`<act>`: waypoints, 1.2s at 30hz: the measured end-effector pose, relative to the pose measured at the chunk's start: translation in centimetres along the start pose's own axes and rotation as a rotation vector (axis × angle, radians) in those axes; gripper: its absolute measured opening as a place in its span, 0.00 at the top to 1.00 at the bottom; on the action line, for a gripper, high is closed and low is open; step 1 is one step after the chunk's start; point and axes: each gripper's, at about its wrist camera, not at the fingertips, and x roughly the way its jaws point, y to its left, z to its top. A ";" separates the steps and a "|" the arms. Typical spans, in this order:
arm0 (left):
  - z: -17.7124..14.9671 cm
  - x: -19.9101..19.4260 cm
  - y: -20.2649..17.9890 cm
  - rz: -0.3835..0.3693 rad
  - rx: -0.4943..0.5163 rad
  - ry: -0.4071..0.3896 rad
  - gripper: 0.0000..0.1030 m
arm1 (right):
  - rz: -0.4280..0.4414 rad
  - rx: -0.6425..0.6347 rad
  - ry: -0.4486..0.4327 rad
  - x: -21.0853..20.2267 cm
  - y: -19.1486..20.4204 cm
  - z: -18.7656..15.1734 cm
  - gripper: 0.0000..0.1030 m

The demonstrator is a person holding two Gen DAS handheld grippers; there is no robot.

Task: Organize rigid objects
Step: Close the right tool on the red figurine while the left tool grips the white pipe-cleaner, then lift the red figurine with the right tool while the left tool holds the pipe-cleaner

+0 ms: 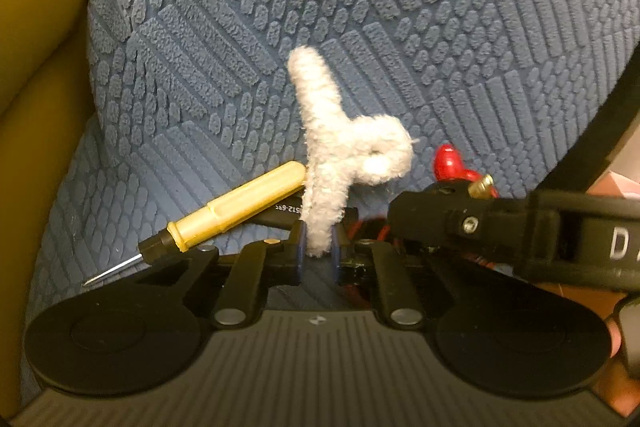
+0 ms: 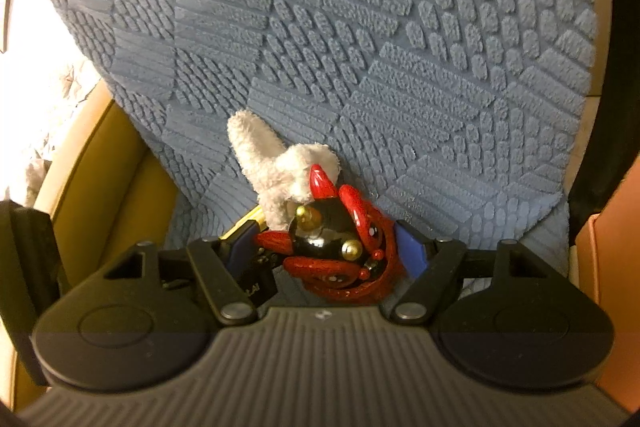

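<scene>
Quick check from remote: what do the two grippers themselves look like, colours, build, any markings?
Both match: the left gripper and right gripper have black linkage arms with silver pivot pins, blue fingertip pads, two round black discs and a ribbed grey body bearing a small logo. White lettering shows on the right gripper's side; no cables or sleeves visible.

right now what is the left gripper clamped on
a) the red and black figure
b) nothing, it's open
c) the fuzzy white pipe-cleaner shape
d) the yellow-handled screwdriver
c: in the left wrist view the left gripper has its blue pads closed on the lower stem of the fuzzy white pipe-cleaner shape, while the yellow-handled screwdriver lies loose on the blue textured cloth and the red and black figure sits between the right gripper fingers.
</scene>
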 end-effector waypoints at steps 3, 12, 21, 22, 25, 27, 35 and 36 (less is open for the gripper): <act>-0.2 -0.1 -0.3 -0.004 -0.008 0.005 0.87 | -0.011 0.017 -0.010 -1.0 -0.5 0.1 0.27; -3.1 -2.4 -0.6 -0.020 -0.041 0.007 0.88 | -0.053 -0.008 -0.002 -3.6 -0.8 -0.8 0.27; -6.6 -6.2 -0.9 -0.020 -0.061 0.034 0.88 | -0.081 -0.031 0.013 -6.1 -0.1 -3.9 0.27; -6.8 -6.4 -1.1 -0.022 -0.061 0.037 0.88 | -0.080 -0.025 0.015 -6.4 -0.1 -4.2 0.27; -7.5 -7.2 -1.3 -0.027 -0.054 0.045 0.88 | -0.074 -0.014 0.011 -7.6 0.0 -5.4 0.27; -8.7 -8.3 -1.5 -0.014 -0.044 0.042 0.88 | -0.085 -0.027 0.007 -7.7 0.8 -6.1 0.27; -11.9 -14.0 0.9 -0.032 -0.084 0.055 0.88 | -0.109 -0.044 0.006 -10.0 1.8 -9.2 0.27; -12.3 -14.6 0.9 -0.036 -0.087 0.057 0.88 | -0.109 -0.041 0.008 -10.3 1.8 -9.7 0.27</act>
